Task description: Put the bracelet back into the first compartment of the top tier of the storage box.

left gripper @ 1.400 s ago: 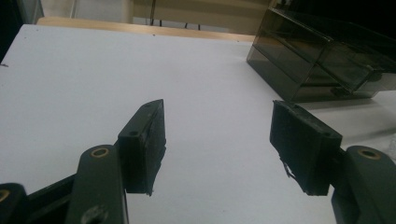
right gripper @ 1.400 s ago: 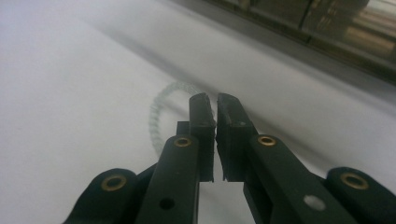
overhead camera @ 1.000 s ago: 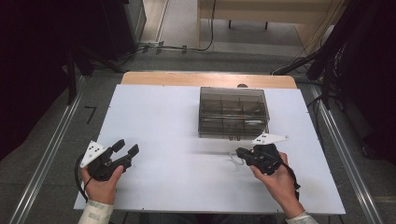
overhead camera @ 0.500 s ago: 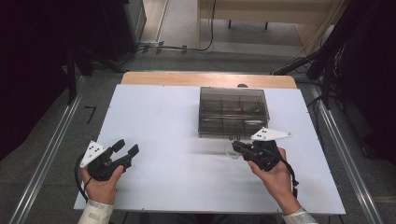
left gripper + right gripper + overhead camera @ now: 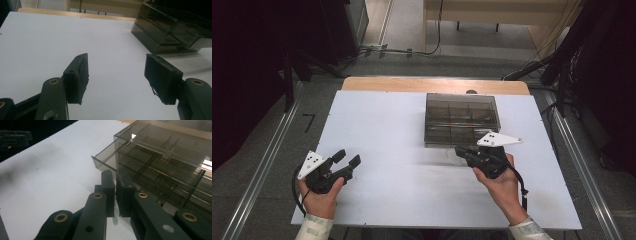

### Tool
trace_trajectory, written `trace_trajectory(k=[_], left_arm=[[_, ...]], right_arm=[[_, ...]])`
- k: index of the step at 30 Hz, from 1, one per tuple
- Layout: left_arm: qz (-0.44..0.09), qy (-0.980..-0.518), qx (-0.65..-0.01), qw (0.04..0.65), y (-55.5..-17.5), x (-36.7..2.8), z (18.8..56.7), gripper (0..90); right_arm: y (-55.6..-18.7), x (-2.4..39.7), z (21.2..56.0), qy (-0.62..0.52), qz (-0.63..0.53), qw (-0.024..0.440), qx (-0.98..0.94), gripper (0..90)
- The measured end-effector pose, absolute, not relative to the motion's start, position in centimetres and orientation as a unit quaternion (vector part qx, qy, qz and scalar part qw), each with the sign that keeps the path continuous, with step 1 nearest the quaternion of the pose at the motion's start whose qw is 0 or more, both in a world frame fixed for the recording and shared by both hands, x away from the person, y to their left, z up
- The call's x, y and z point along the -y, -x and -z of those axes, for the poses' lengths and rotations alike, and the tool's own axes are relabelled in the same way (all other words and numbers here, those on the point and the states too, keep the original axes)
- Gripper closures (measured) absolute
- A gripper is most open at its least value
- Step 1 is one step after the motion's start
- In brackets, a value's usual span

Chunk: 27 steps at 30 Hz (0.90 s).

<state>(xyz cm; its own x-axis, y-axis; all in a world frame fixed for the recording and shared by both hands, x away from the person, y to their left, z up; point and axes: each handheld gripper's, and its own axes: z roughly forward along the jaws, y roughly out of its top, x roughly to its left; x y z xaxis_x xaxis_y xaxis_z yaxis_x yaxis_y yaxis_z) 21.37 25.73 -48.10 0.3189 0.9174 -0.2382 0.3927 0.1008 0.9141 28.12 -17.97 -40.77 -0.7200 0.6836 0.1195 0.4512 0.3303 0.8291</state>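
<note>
A smoky see-through drawer box (image 5: pixel 462 117) stands at the table's far middle. One of its upper drawers (image 5: pixel 105 155) is pulled out a little. My right gripper (image 5: pixel 458 150) hovers just in front of the box's near face, and its jaws (image 5: pixel 115 177) are pressed together. A small clear piece (image 5: pixel 115 220) hangs from between the pads; it is a faint glint (image 5: pixel 451 157) in the high view. My left gripper (image 5: pixel 347 159) rests at the table's near left, open, with only bare table between its pads (image 5: pixel 80 75). The box (image 5: pixel 172 32) lies ahead to its right.
The white table top (image 5: pixel 387 125) has a wooden strip (image 5: pixel 432 85) along its far edge. Metal rails (image 5: pixel 267 160) run down both sides. Cables and dark equipment lie on the floor beyond the table.
My right gripper has risen and drifted slightly left toward the box front, with the clear piece following it. The left gripper has stayed where it was.
</note>
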Motion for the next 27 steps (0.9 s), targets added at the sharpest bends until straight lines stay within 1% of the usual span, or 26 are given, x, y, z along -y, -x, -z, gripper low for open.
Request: trace_trajectory(k=[27], left_arm=[[-0.251,-0.621,-0.527,0.523,-21.4,-25.8,48.1,36.7]], right_arm=[[-29.5,16.5,38.8,-0.343,-0.487,0.128,-0.793,83.2]])
